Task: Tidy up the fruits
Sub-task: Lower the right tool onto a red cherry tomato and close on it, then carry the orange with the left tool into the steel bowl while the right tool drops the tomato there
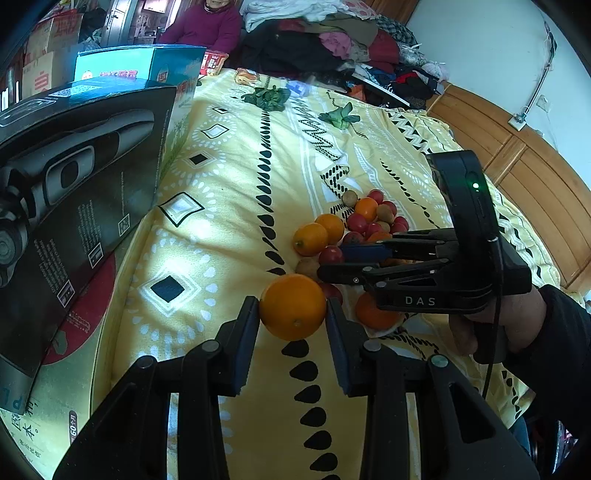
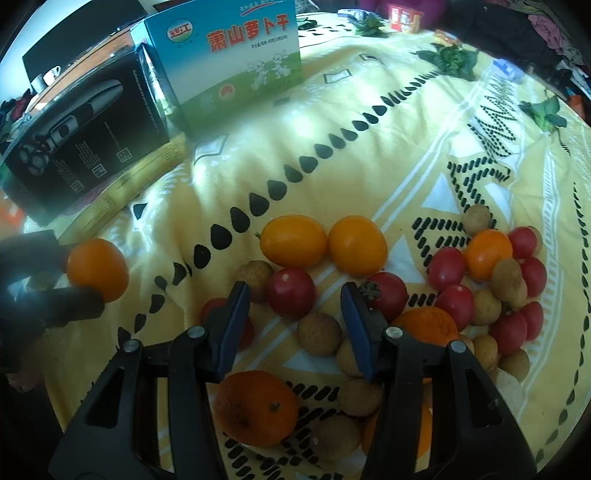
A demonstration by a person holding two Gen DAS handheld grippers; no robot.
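An orange (image 1: pixel 291 306) sits squeezed between the blue pads of my left gripper (image 1: pixel 292 326), just above the yellow patterned blanket (image 1: pixel 229 177). The right wrist view shows that orange (image 2: pixel 98 269) in the left gripper (image 2: pixel 79 275) at the far left. My right gripper (image 2: pixel 295 317) hovers over the fruit pile, its jaws apart and gripping nothing. A cherry tomato (image 2: pixel 291 291) and a longan (image 2: pixel 319 334) lie on the blanket below the gap. Two yellow-orange kumquats (image 2: pixel 293 242) lie beyond. In the left wrist view the right gripper (image 1: pixel 332 263) reaches in from the right over the pile.
A black shaver box (image 1: pixel 74 184) and a blue-green carton (image 2: pixel 236 48) stand along the left. Leafy greens (image 1: pixel 267 96) lie further back. A heap of clothes (image 1: pixel 332 40) and a seated person (image 1: pixel 207 26) are behind. A wooden panel (image 1: pixel 535 192) borders the right.
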